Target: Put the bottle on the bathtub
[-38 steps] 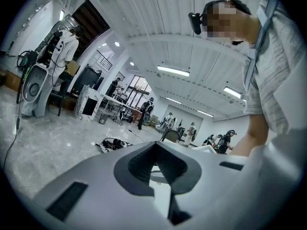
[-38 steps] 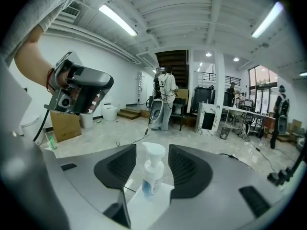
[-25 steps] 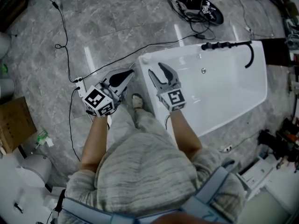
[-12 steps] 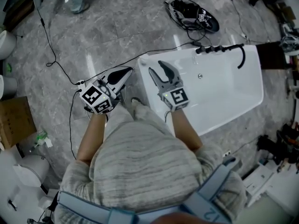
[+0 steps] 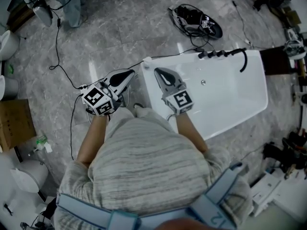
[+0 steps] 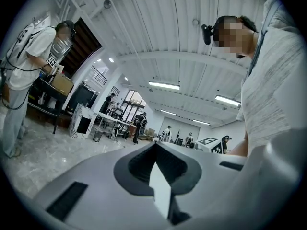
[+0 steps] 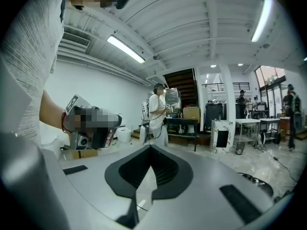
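Left gripper (image 5: 127, 74) clenched empty, held over grey floor (image 5: 120, 28) just left of bathtub (image 5: 225, 97). Small white item (image 5: 146, 60) sat on bathtub's far left corner, too small to confirm as bottle. Right gripper (image 5: 159, 73) hung over bathtub's left end; jaws had just been closing, met on nothing
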Tool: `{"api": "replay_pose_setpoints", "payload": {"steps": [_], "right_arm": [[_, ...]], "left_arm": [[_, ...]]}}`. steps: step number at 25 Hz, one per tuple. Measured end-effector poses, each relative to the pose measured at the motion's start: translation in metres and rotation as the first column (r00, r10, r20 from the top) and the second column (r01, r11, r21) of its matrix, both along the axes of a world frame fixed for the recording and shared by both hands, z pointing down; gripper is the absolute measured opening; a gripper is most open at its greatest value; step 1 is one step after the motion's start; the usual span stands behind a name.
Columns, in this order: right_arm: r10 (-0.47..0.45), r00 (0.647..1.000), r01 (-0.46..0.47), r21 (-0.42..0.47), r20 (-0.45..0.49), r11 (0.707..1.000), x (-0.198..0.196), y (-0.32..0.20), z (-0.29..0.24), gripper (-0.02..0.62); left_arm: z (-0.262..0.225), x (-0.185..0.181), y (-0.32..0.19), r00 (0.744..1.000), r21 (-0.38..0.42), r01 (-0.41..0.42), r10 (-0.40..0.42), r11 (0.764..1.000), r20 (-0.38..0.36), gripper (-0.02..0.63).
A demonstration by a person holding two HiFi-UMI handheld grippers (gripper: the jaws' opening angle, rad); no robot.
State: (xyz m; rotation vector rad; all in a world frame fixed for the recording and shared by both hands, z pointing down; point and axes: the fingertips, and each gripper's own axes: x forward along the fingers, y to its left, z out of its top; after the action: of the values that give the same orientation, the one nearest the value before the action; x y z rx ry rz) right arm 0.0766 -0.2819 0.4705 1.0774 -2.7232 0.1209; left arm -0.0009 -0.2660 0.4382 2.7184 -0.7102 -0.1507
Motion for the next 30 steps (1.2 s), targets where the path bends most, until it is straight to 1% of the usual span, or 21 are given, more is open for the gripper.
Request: {"api": "replay_pose_setpoints", "payload": {"steps": [1, 8, 11, 19, 25, 30], "right_arm": [[-0.005, 1.000, 0.005, -0.007, 0.006, 1.000, -0.001, 0.000, -0.001, 0.005], [0.020, 1.000, -0.020, -0.047, 0.007, 0.999, 0.004, -0.005, 0.000, 0.003], [0.024, 1.000, -0.024, -0.049, -0.002, 0.999, 0.007, -0.004, 0.000, 0.003], [0.055, 0.998, -0.055, -0.053, 0.008, 0.997, 0.013, -0.005, 0.000, 0.003], [0.057, 0.998, -0.058, -0.048, -0.015, 0.997, 0.020, -0.008, 0.006, 0.003], [0.056, 0.998, -0.056, -0.061, -0.001, 0.997, 0.014, -0.007, 0.001, 0.003]], "left_arm": [[-0.002, 0.000, 0.000, 1.000, 0.001, 0.004, -0.004, 1.000, 0.000, 0.003], [-0.014, 0.002, 0.001, 1.000, 0.024, 0.014, -0.015, 1.000, 0.009, 0.003], [-0.014, -0.001, 0.006, 1.000, 0.023, 0.016, -0.017, 1.000, 0.018, 0.003], [-0.013, -0.012, 0.008, 0.999, 0.023, 0.024, -0.025, 0.999, 0.033, 0.003], [-0.016, -0.009, 0.005, 0.999, 0.039, 0.021, -0.022, 0.999, 0.043, 0.003], [-0.014, -0.006, 0.007, 0.999, 0.031, 0.009, -0.011, 0.999, 0.044, 0.003]]}}
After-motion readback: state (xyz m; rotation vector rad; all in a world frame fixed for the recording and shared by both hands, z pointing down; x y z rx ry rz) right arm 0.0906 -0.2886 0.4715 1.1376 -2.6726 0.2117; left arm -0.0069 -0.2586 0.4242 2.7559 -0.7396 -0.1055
